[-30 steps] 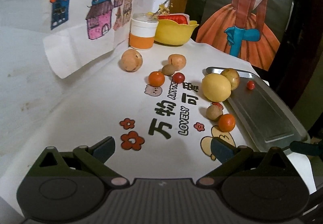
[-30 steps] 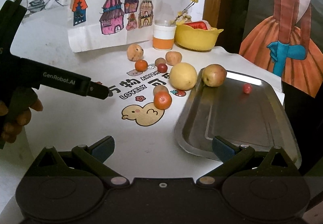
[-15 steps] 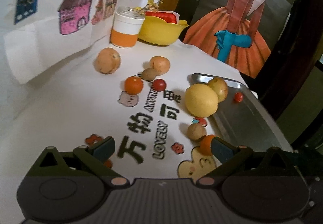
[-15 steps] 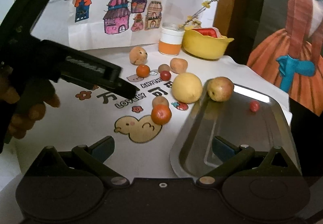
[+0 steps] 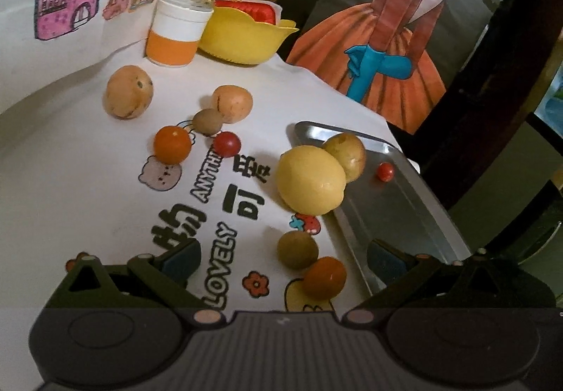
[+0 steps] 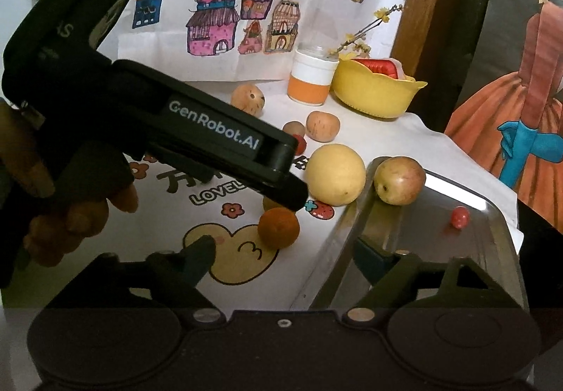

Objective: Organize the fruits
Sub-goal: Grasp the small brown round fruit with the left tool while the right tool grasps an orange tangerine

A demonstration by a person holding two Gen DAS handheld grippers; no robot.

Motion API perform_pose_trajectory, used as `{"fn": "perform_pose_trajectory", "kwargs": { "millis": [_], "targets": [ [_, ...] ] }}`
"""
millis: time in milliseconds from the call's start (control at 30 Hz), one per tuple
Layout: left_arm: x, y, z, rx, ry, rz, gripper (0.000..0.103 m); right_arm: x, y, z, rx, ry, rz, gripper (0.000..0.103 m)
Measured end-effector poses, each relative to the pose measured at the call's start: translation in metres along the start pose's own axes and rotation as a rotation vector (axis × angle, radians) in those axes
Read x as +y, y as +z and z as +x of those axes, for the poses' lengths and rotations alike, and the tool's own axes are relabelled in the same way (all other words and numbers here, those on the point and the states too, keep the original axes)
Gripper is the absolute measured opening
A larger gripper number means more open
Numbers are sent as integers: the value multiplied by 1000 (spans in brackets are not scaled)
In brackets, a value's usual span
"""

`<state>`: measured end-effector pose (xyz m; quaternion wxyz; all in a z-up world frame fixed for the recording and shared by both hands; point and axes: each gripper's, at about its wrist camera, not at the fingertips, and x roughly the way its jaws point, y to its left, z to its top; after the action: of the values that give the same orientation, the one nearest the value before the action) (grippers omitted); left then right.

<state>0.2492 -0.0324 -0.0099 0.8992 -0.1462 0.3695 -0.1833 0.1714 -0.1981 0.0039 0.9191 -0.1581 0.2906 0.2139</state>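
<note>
Fruit lies loose across a white printed tablecloth [image 5: 70, 180], waiting for the flat steel tray [image 5: 397, 211] at right of the frame. Nearest, the left gripper [image 5: 281, 257] hangs with jaws released wide; a small orange tangerine [image 5: 324, 277] and a brown-green round fruit [image 5: 297, 249] sit between its fingers, which suggests one of them is the next pick. The right gripper [image 6: 281, 257] is likewise spread and empty, low over the tray's near rim.

Beyond, a large yellow pear-like fruit [image 5: 310, 180] rests against the tray edge, touching a yellow-red apple [image 5: 345, 156] already inside; a tiny red cherry tomato [image 5: 385, 171] lies deeper in.

Farther, upper left, five more fruits cluster before an orange-and-white cup [image 5: 176, 35] and yellow bowl [image 5: 246, 39]. The big yellow fruit crowds the route into the tray.
</note>
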Motion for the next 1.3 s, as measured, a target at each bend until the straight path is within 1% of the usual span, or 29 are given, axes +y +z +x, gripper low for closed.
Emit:
{"fn": "perform_pose_trajectory", "kwargs": {
  "millis": [133,167,300,367,433,500,667,800,967,1033,1300],
  "targets": [
    [0,2,2,1,-17,-1,91,-1,0,6,0,12,-8,74],
    [0,2,2,3,-22,1,90,-1,1,7,-1,15,-11,71],
    [-2,1,3,11,-39,20,79,0,4,12,-2,27,-18,65],
    [-4,2,5,16,-42,26,74,0,4,15,3,31,-21,59],
    [-4,3,7,22,-47,22,65,1,5,16,6,30,-24,58],
    [-4,4,9,28,-47,14,60,1,5,18,10,32,-30,57],
    [-2,4,11,30,-51,-8,53,-1,7,23,9,37,-23,49],
    [-2,5,12,43,-58,-12,45,-3,7,25,10,55,-1,43],
    [-2,5,14,52,-62,-14,43,-2,7,25,8,57,2,37],
    [-4,5,15,54,-53,-4,42,-3,6,24,9,53,4,32],
    [-11,4,16,51,-35,42,42,-4,3,21,7,56,21,32]
  ]
}}
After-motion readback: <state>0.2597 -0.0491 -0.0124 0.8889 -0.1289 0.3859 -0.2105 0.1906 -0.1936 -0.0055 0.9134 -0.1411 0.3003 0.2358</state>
